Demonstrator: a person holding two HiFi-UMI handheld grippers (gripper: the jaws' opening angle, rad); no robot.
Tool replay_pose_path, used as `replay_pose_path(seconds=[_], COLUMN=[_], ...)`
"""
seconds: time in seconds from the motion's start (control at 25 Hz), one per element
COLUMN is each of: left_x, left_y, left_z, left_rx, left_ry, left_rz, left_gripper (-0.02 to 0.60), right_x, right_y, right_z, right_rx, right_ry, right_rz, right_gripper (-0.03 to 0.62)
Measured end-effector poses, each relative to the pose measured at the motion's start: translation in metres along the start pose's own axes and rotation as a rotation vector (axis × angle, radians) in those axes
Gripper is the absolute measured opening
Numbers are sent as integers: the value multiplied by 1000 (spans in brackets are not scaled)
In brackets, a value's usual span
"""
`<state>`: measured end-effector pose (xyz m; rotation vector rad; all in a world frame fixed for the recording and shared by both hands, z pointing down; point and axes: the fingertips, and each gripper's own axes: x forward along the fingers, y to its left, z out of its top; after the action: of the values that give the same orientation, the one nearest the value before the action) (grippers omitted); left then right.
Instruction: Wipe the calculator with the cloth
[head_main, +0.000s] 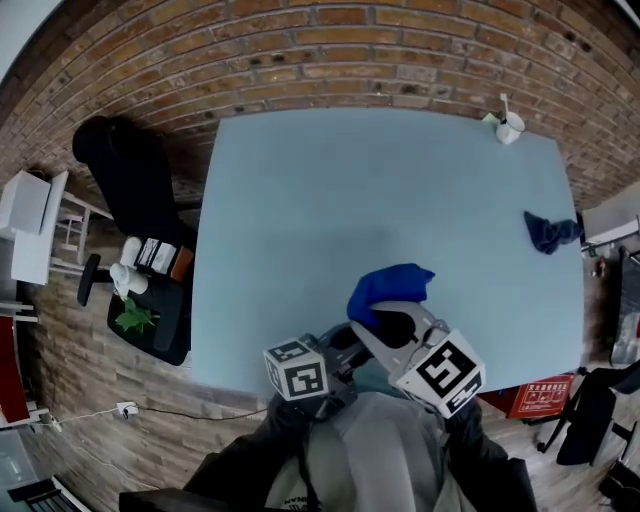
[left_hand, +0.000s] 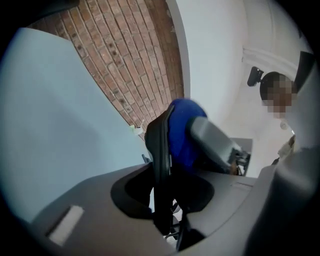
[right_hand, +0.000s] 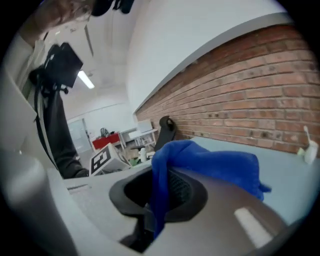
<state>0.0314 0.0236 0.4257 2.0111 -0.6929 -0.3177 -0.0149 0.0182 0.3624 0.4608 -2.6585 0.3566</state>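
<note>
The blue cloth (head_main: 391, 287) hangs bunched above the table's near edge, and my right gripper (head_main: 388, 322) is shut on it. In the right gripper view the cloth (right_hand: 210, 162) drapes over the jaws of the right gripper (right_hand: 154, 202). My left gripper (head_main: 342, 350) is shut on a thin dark slab, the calculator (left_hand: 161, 165), which shows edge-on and upright in the left gripper view. There the cloth (left_hand: 181, 135) lies against the calculator's right side, with a grey finger of the right gripper behind it. In the head view the calculator is mostly hidden between the two grippers.
The light blue table (head_main: 380, 190) stands against a brick wall. A second, darker cloth (head_main: 548, 232) lies near its right edge. A white cup (head_main: 509, 127) stands at the far right corner. A black chair (head_main: 130, 180) and a cluttered stool are at the left.
</note>
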Motion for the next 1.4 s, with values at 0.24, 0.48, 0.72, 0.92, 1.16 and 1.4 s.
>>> replay_pose_path(seconds=[0.24,0.48,0.72,0.92,1.16,1.4], left_x=[-8,-15,9,30,38,42], left_y=[20,58,108,140,158,154], left_z=[-5,-3,2,7,-4,4], left_rx=[-79,-133,-305,-376,-379,-357], left_ry=[-8,-32,-107,-136,-78,-53], left_rz=[38,80,107,153,247,285], left_gripper=[83,87,86,86,91,243], right_x=[6,-18,0,26,49,57], right_y=[-24,-81,-56,-21,-33,-58], right_z=[-28,-95,-153,-180,-194,-193], right_rx=[84,282,379,412,484,502], right_ry=[18,79,220,315,299,245], right_rz=[21,-172,-99,53,67,14], right_gripper=[46,46,46,46,46,46])
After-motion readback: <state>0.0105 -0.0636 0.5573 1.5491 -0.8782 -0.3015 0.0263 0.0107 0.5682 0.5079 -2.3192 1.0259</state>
